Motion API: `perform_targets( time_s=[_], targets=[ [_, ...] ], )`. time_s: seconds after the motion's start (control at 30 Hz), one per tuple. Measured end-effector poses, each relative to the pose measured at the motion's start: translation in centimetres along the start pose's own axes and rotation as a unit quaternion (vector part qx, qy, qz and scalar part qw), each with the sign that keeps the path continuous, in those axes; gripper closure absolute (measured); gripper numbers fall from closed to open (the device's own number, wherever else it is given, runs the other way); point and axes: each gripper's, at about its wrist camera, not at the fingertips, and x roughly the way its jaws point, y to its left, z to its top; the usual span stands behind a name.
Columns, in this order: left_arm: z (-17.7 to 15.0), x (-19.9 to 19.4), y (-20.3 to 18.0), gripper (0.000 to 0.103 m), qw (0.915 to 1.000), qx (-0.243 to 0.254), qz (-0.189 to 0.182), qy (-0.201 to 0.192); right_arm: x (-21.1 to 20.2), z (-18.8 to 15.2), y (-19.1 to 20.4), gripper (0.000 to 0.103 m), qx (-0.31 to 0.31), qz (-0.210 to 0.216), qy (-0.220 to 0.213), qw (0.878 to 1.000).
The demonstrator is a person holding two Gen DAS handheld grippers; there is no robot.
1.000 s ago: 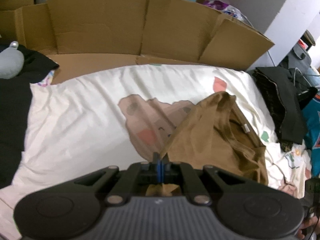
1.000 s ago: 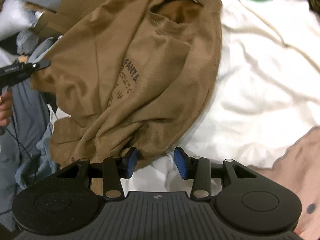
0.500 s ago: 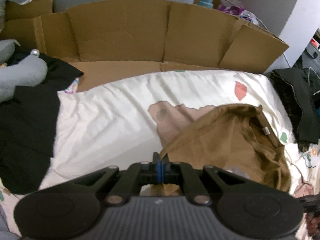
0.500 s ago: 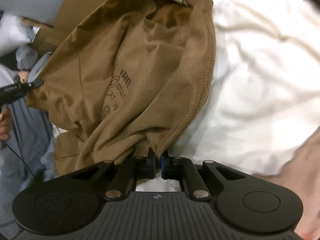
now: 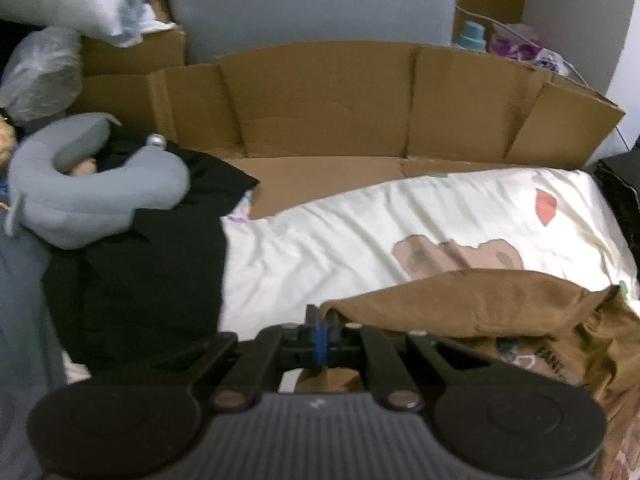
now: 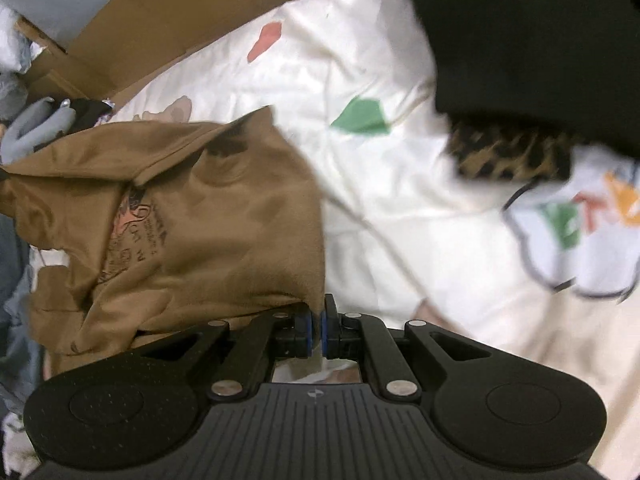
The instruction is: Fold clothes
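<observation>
Since a moment ago both claws have drawn apart, and the brown T-shirt (image 5: 500, 304) now stretches as a taut band between them instead of lying bunched on the bed. Motion blur softens both views. Left claw (image 5: 320, 330) has its blue pads pressed together, pinching a corner of the shirt; right claw (image 6: 316, 326) pinches a lower edge of the shirt (image 6: 208, 216) the same way, a fold of cloth between its pads. Part of the shirt's dark chest print hides under a drooping fold, its letters too smeared to read. Soft, matte jersey sags in loose creases above the cream quilt (image 5: 340, 236) with its cartoon patches. Creased cardboard (image 5: 340, 100) stands behind the quilt. A black garment (image 6: 540, 40), cut off by the frame, covers a leopard-patterned fabric (image 6: 508, 156).
</observation>
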Motion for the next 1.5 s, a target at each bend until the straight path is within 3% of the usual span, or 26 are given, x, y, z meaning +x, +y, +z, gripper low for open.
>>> perform_targets(
  time_s=[0.37, 0.63, 0.97, 1.5],
  targets=[
    [0.1, -1.6, 3.9, 0.102, 0.9985, -0.001, 0.055, 0.0, -1.9, 5.5, 0.3, 0.102, -0.087, -0.069, -0.023, 0.994],
    [-0.2, 0.5, 6.6, 0.102, 0.9969, -0.007, 0.076, 0.02, -0.6, 12.8, 2.4, 0.102, -0.151, -0.119, -0.032, 0.981],
    [-1.9, 6.6, 7.8, 0.102, 0.9933, 0.0, 0.09, 0.072, 5.0, 21.4, 4.8, 0.102, -0.223, -0.193, -0.003, 0.956],
    [-2.0, 13.7, 10.9, 0.102, 0.9859, -0.018, 0.122, 0.113, 15.6, 27.2, 9.3, 0.102, -0.289, -0.244, 0.029, 0.925]
  ],
)
